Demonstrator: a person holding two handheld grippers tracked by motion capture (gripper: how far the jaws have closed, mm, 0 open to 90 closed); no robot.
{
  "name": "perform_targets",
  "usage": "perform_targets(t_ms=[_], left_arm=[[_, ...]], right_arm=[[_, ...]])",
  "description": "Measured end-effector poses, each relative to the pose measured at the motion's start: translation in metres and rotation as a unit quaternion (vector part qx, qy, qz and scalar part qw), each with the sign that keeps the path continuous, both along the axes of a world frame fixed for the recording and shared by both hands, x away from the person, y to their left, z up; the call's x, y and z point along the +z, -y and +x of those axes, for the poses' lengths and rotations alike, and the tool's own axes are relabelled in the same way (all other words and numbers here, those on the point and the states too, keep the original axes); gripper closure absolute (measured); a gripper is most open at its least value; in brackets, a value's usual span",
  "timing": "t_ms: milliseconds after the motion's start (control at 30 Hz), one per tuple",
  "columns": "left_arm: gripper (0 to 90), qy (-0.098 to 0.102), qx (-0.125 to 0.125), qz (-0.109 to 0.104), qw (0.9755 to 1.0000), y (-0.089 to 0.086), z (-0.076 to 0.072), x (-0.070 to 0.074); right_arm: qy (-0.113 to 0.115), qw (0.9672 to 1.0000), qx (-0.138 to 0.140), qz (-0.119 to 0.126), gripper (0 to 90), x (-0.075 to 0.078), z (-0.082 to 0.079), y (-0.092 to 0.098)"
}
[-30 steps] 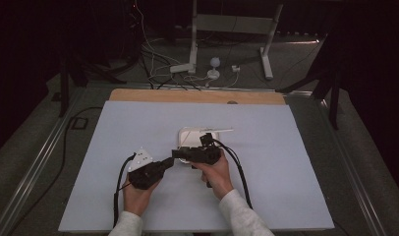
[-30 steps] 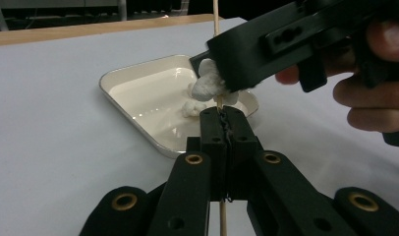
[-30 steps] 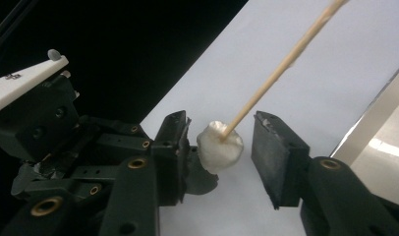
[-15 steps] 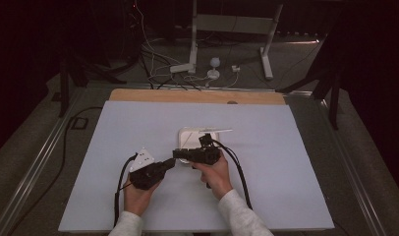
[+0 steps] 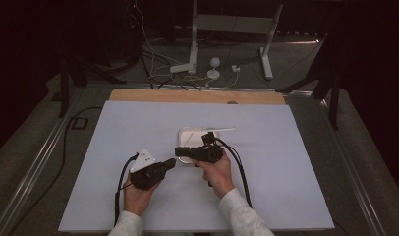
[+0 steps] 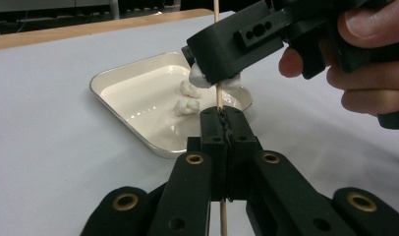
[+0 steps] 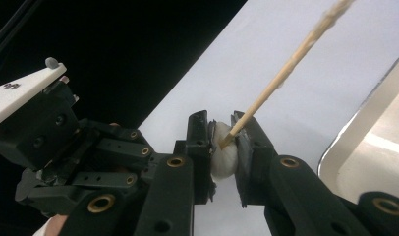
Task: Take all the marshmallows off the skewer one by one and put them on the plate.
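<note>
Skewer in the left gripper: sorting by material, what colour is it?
Pale tan wood; the skewer shows best in the right gripper view.

Pale blue table cover (image 5: 286,162), wooden table edge (image 5: 153,95), white stand (image 5: 227,24) and cables (image 5: 158,54) on the floor beyond.

Dim room, seemingly grey floor (image 5: 364,147)

My right gripper (image 7: 222,142) has just been closing its jaws on a white marshmallow (image 7: 223,150), now pinched between the pads. A wooden skewer (image 7: 281,81) runs from the upper right into it. My left gripper (image 7: 65,147) sits left, the white tray (image 7: 357,147) at the right edge
</note>
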State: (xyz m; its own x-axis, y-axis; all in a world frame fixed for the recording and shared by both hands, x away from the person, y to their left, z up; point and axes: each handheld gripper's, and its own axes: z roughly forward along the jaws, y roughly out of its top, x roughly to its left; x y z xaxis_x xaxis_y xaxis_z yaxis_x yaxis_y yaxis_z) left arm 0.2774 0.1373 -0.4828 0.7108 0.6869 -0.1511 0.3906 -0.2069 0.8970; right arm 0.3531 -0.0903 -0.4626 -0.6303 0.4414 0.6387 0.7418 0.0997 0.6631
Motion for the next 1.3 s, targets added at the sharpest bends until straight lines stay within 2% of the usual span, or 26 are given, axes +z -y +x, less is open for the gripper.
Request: perform_targets(t_ms=[233, 267, 300, 333, 367, 400, 500, 667, 733, 800, 933, 1033, 1067, 1100, 1133, 1200, 1267, 1300], left_arm=[[90.0, -0.001, -0.001, 0.003, 1.0000, 0.000, 0.000, 0.000], [90.0, -0.003, -0.001, 0.011, 0.9999, 0.000, 0.000, -0.001], [90.0, -0.003, -0.002, 0.016, 0.9999, -0.001, -0.001, -0.002], [90.0, -0.006, -0.005, 0.000, 1.0000, -0.002, -0.001, -0.002], [90.0, -0.005, -0.006, -0.003, 1.0000, -0.002, -0.002, 0.000], [90.0, -0.001, -0.008, 0.003, 1.0000, 0.001, -0.002, 0.000], [90.0, 0.002, -0.011, 0.000, 0.9999, 0.002, -0.002, 0.000], [90.0, 0.001, -0.008, 0.004, 1.0000, 0.000, -0.003, 0.000], [90.0, -0.002, -0.007, -0.006, 1.0000, 0.000, -0.003, 0.000], [90.0, 0.000, -0.003, -0.006, 1.0000, 0.000, -0.004, -0.001], [90.0, -0.002, 0.007, -0.005, 1.0000, 0.000, -0.004, -0.001], [90.0, 0.004, 0.011, -0.015, 0.9998, 0.000, -0.004, 0.001], [90.0, 0.005, 0.010, -0.016, 0.9998, 0.000, -0.005, 0.001], [90.0, 0.005, 0.008, -0.014, 0.9999, 0.000, -0.005, 0.001], [90.0, 0.005, 0.009, -0.014, 0.9998, 0.000, -0.005, 0.000], [90.0, 0.004, 0.011, -0.016, 0.9998, -0.001, -0.005, 0.000], [90.0, 0.004, 0.011, -0.018, 0.9998, -0.002, -0.004, 0.000], [90.0, 0.004, 0.009, -0.020, 0.9998, -0.003, -0.004, 0.000]], right_arm=[[0.003, 1.0000, -0.007, 0.000, 78.7, 0.001, 0.001, 0.002], [0.012, 0.9997, -0.022, 0.000, 79.0, 0.003, 0.002, 0.006], [0.012, 0.9997, -0.022, 0.000, 79.0, 0.003, 0.002, 0.006], [0.009, 0.9994, -0.032, 0.005, 79.1, 0.005, 0.004, 0.011], [-0.002, 0.9994, -0.027, 0.020, 79.0, 0.005, 0.008, 0.016], [0.000, 0.9994, -0.026, 0.021, 78.9, 0.006, 0.009, 0.018], [0.017, 0.9995, -0.026, 0.005, 78.9, 0.012, 0.008, 0.019], [0.009, 0.9995, -0.029, 0.013, 78.9, 0.011, 0.010, 0.020], [0.011, 0.9994, -0.031, 0.015, 78.4, 0.011, 0.009, 0.020], [0.018, 0.9992, -0.031, 0.016, 75.8, 0.011, 0.007, 0.018], [0.012, 0.9995, -0.020, 0.019, 55.3, 0.005, 0.002, 0.010], [0.007, 0.9999, -0.010, 0.011, 54.4, 0.001, -0.001, 0.005], [0.005, 1.0000, -0.006, 0.002, 60.9, -0.002, -0.003, -0.001], [0.005, 1.0000, -0.005, 0.005, 67.7, -0.003, -0.004, -0.003], [0.005, 1.0000, -0.005, 0.005, 67.7, -0.003, -0.004, -0.003], [0.003, 0.9999, -0.011, 0.012, 75.3, -0.004, -0.004, -0.005], [-0.005, 0.9994, -0.018, 0.030, 78.8, -0.005, -0.003, -0.004], [-0.003, 0.9992, -0.023, 0.032, 79.4, -0.004, -0.004, -0.004]])
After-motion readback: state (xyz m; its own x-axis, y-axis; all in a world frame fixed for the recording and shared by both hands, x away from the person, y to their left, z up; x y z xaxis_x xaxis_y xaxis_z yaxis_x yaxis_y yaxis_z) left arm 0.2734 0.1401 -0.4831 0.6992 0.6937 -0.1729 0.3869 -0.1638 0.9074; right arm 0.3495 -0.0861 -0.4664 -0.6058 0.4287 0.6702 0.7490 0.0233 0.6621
